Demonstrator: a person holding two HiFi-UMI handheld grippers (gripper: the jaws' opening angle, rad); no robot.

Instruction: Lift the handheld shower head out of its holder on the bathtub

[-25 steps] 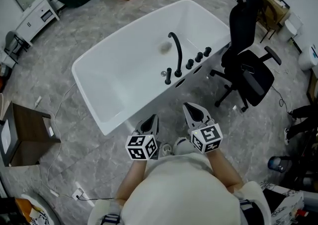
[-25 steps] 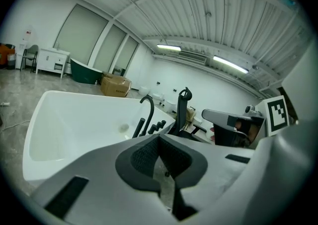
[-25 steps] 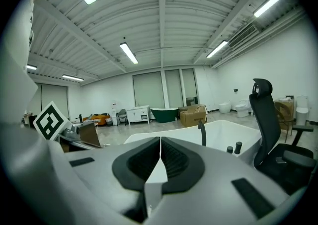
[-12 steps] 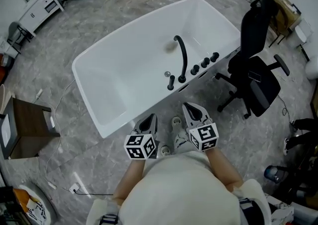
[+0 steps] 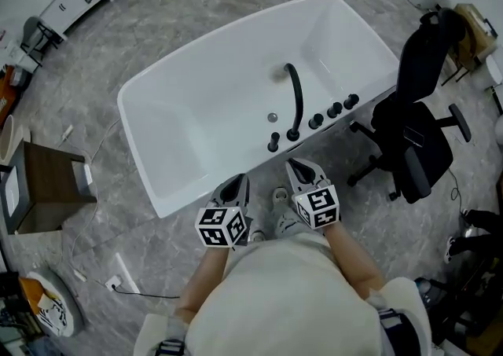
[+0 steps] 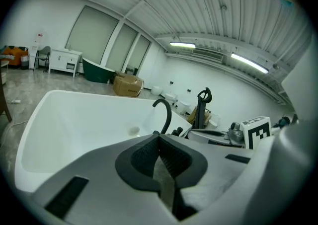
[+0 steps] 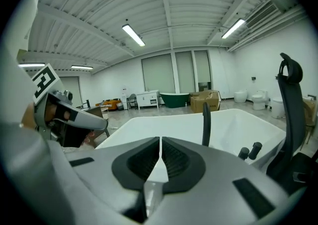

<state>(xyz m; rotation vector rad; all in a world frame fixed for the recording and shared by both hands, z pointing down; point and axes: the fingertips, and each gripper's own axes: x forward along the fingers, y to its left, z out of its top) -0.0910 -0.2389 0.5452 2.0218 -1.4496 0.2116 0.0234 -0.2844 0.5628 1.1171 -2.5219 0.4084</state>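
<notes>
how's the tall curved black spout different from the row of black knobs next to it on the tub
The spout is tall, thin and arches over the basin; the knobs are short, stubby and upright. The spout is a single piece; the knobs stand three in a row to its right in the head view. Both are black and sit on the near rim of the white bathtub.

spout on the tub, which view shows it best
The head view: the spout shows whole, arching over the tub. The left gripper view hides its base behind the jaws; the right gripper view sees it edge-on.
</notes>
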